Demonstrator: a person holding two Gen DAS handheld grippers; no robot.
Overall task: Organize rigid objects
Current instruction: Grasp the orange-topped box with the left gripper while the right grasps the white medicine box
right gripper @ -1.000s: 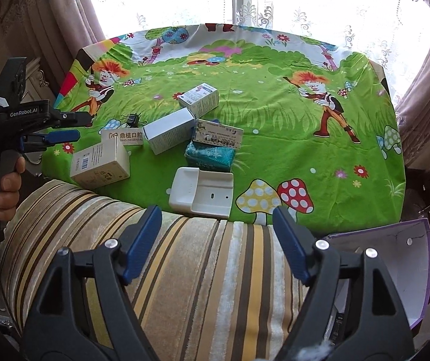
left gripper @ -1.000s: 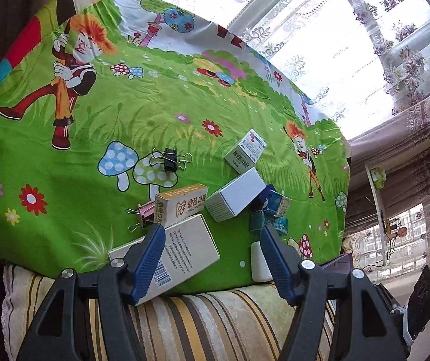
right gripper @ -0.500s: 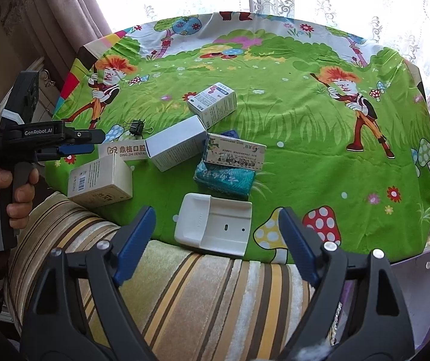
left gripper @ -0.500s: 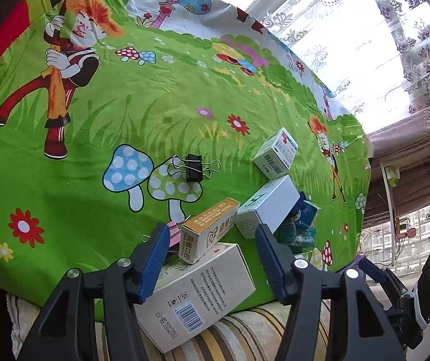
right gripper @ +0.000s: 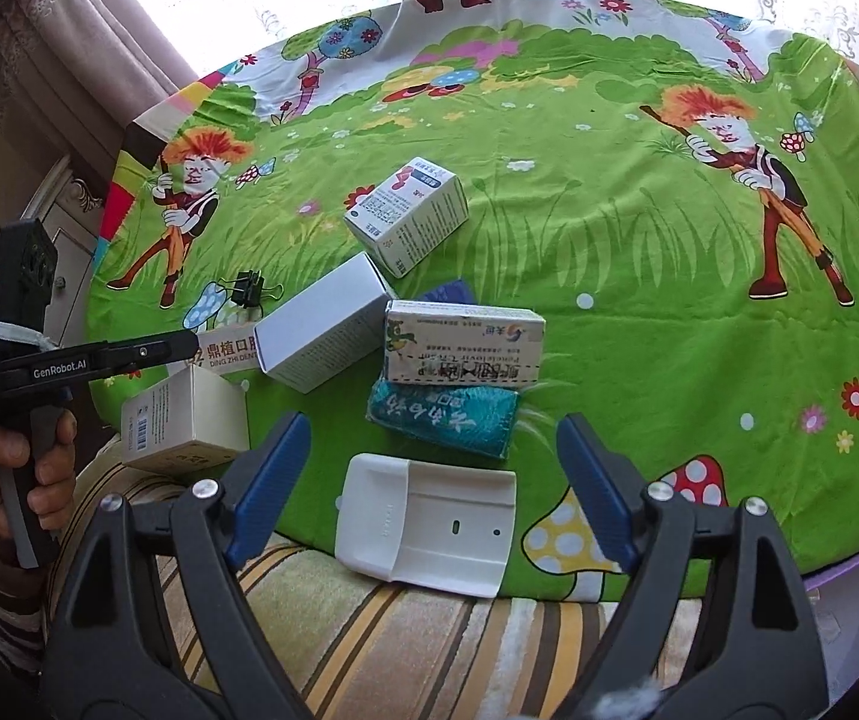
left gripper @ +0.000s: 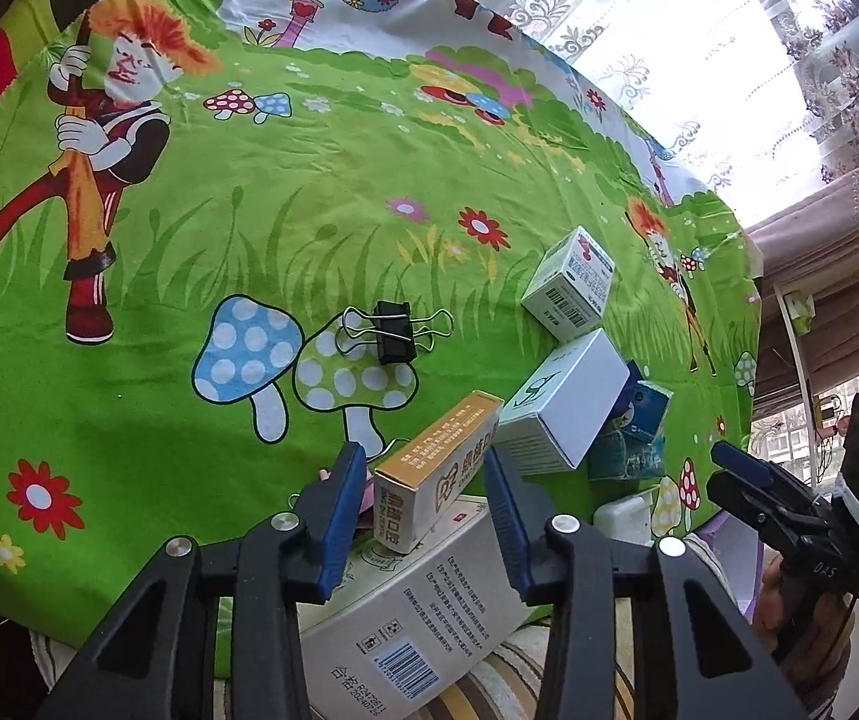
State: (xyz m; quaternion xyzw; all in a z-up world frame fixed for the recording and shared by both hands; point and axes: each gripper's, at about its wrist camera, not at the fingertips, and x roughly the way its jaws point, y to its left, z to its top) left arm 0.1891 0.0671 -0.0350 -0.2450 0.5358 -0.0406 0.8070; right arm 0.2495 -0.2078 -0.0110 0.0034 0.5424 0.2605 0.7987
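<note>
Two views covered this moment, and you should take the left wrist view first. Your left gripper (left gripper: 426, 501) stood with its blue fingers (left gripper: 342, 501) on either side of the orange-topped carton (left gripper: 438, 474), jaws part-open; whether the pads touched the carton walls could not be told, so no firm hold was shown. That carton leaned on the large cream box (left gripper: 423, 612) at the near edge of the green cartoon cloth (left gripper: 189, 228), with the white box (left gripper: 561, 402) just beside it, the barcode box (left gripper: 570, 291) beyond, and a black binder clip (left gripper: 393, 330) lying apart on the mushroom print. In the right wrist view, your right gripper (right gripper: 429, 474) was wide open and held nothing, hovering above the white plastic tray (right gripper: 429, 525), which lay at the cloth's near edge just before the teal packet (right gripper: 444, 420) and the long printed carton (right gripper: 465, 345). The step in hand appeared to be the pick of the orange-topped carton. The next move called for closing squarely on its two long faces, then lifting straight off the cream box without dragging the white box. The organizing had probably barely begun.
</note>
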